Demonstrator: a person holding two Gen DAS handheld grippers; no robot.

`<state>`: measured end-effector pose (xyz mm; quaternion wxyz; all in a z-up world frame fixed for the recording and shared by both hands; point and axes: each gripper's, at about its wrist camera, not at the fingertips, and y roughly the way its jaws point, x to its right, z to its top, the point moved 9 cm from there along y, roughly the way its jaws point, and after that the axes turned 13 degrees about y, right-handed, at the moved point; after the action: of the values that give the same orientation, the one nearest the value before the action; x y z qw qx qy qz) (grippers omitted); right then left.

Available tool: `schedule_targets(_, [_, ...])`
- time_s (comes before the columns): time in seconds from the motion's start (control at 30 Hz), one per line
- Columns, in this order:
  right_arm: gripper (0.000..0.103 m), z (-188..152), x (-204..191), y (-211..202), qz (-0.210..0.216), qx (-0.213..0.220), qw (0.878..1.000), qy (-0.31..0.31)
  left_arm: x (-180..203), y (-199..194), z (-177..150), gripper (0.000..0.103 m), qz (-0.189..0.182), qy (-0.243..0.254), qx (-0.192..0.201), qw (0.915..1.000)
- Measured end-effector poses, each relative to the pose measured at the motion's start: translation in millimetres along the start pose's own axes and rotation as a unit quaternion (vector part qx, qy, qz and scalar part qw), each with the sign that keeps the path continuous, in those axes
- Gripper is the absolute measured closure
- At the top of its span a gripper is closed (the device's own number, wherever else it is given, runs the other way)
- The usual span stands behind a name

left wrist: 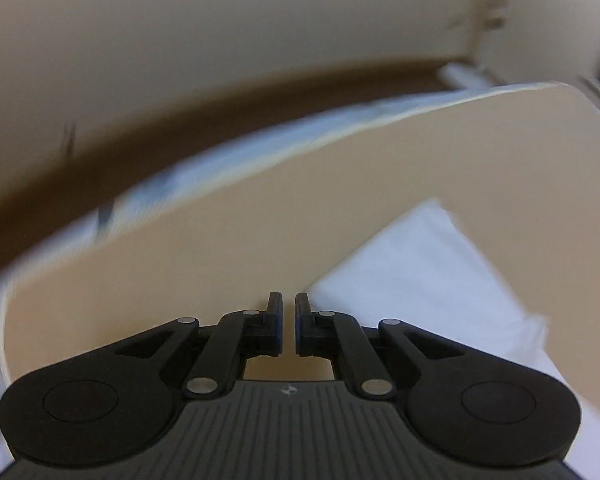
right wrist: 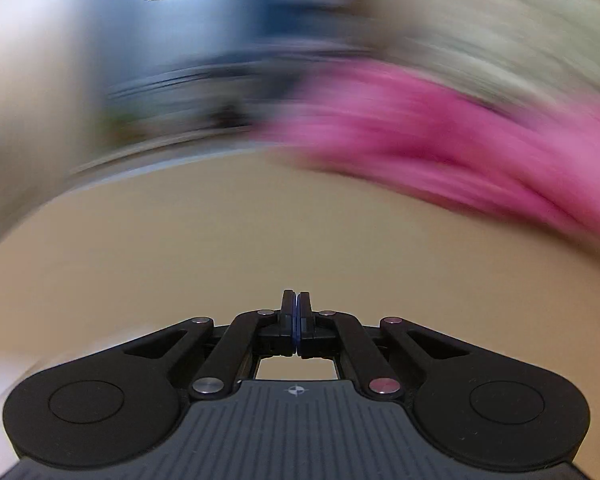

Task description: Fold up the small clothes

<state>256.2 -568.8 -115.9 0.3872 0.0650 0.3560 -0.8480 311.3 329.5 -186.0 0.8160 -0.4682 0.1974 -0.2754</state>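
Left wrist view: the left tongs (left wrist: 288, 312) are held over a beige table (left wrist: 260, 208), their two fingers brought nearly together with only a narrow slit of table colour showing between the pads and nothing caught there; they count as clenched on nothing. A folded white cloth (left wrist: 428, 276) lies flat on the table at about two o'clock from the fingertips, its near corner just beside the right-hand finger though contact cannot be judged. The table's pale rounded edge (left wrist: 236, 152) curves from nine o'clock up to one o'clock, with a dark brown floor and a cream wall (left wrist: 220, 20) beyond; all of this is smeared by motion. Right wrist view: the right tongs (right wrist: 296, 312) are clenched, blue pads pressed face to face, with no fabric between them. Only this view shows a bright pink garment (right wrist: 440, 140), heavily blurred, lying in a band across the far part of the table from twelve to three o'clock, well apart from the fingertips. Behind it are blurred blue and grey shapes that cannot be identified. The white cloth is not identifiable here, apart from an indistinct pale smear at eight o'clock; the pink garment does not appear in the left wrist view.
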Motion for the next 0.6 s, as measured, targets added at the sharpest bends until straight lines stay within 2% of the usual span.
schedule_targets(0.03, [0.103, 1.6, 19.7, 1.5, -0.002, -0.006, 1.0, 0.031, -0.1, -5.3, -3.1, 0.099, -0.016, -0.003, 0.0, 0.9999])
schedule_targets(0.07, [0.102, -1.2, 18.6, -3.2, 0.03, -0.019, 0.999, 0.031, 7.0, -17.3, -4.3, 0.098, -0.026, 0.009, 0.016, 0.9995])
schedule_targets(0.1, [0.101, -7.1, -1.9, -14.5, 0.077, -0.025, 0.997, -0.006, 18.2, -32.7, -7.2, 0.094, -0.039, 0.034, 0.033, 0.9981])
schedule_targets(0.13, [0.1, -17.8, -31.3, -31.7, 0.134, -0.023, 0.989, -0.059, 32.6, -48.7, -13.5, 0.078, -0.064, 0.065, 0.043, 0.9949])
schedule_targets(0.17, [0.091, -31.7, -56.9, -49.1, 0.181, -0.024, 0.978, -0.105, 47.3, -63.4, -21.8, 0.064, -0.096, 0.091, 0.047, 0.9901])
schedule_targets(0.2, [0.07, -50.1, -83.0, -65.3, 0.224, -0.034, 0.964, -0.143, 61.2, -78.8, -32.5, 0.062, -0.129, 0.117, 0.055, 0.9831])
schedule_targets(0.27, [0.055, -96.6, -128.4, -93.6, 0.291, -0.067, 0.934, -0.196, 89.5, -107.4, -62.9, 0.061, -0.182, 0.194, 0.072, 0.9613])
schedule_targets(0.33, [0.055, -148.6, -167.5, -117.0, 0.332, -0.099, 0.905, -0.247, 96.2, -123.6, -91.4, 0.06, -0.212, 0.247, 0.096, 0.9407])
schedule_targets(0.4, [0.055, -202.3, -201.8, -139.5, 0.363, -0.114, 0.874, -0.302, 107.0, -123.6, -119.7, 0.059, -0.21, 0.28, 0.125, 0.9283])
schedule_targets(0.47, [0.055, -256.0, -227.1, -158.9, 0.383, -0.125, 0.842, -0.36, 117.9, -108.8, -135.3, 0.059, -0.18, 0.312, 0.106, 0.9267])
schedule_targets(0.53, [0.055, -307.9, -246.2, -177.7, 0.399, -0.133, 0.801, -0.426, 130.0, -108.2, -135.2, 0.059, -0.193, 0.303, 0.118, 0.9259])
schedule_targets(0.6, [0.055, -349.2, -264.3, -182.4, 0.383, -0.127, 0.763, -0.505, 139.5, -103.6, -138.2, 0.059, -0.183, 0.324, 0.133, 0.9188])
